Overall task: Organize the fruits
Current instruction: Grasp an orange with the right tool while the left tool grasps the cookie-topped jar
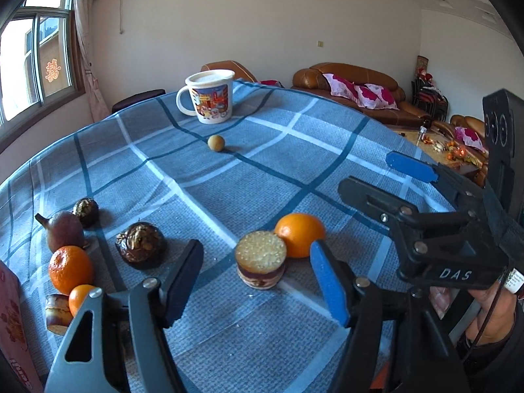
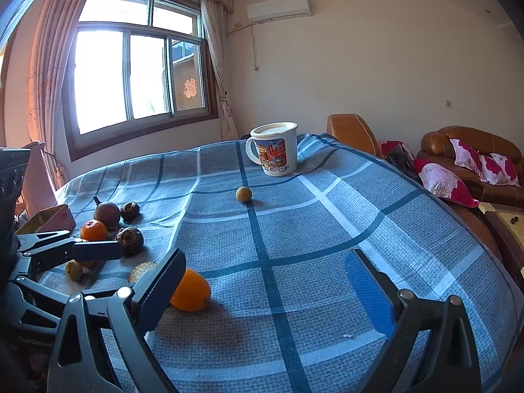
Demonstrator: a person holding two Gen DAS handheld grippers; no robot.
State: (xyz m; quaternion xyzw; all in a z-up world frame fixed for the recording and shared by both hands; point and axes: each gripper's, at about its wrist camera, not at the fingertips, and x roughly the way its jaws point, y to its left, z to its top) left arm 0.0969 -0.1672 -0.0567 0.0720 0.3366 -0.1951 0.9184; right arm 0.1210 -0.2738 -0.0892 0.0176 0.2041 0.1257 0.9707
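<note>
I counted three oranges point(image 1: 299, 234), two walnut-topped cakes point(image 1: 141, 245) and one mug point(image 1: 209, 96) on the blue checked tablecloth point(image 1: 262, 170). My left gripper point(image 1: 257, 281) straddled a round cake point(image 1: 261, 263) without pinching it; my right gripper point(image 2: 271, 294) hung spread wide, nearest orange just left of it, sofas point(image 1: 357, 91) beyond.

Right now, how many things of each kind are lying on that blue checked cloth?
Oranges: 3
Dark lumpy fruits: 2
Purple-brown fruit with stem: 1
Small tan round fruit: 1
Round cake: 1
Brown striped piece: 1
Mug: 1
Pink box: 1
Total: 11
</note>
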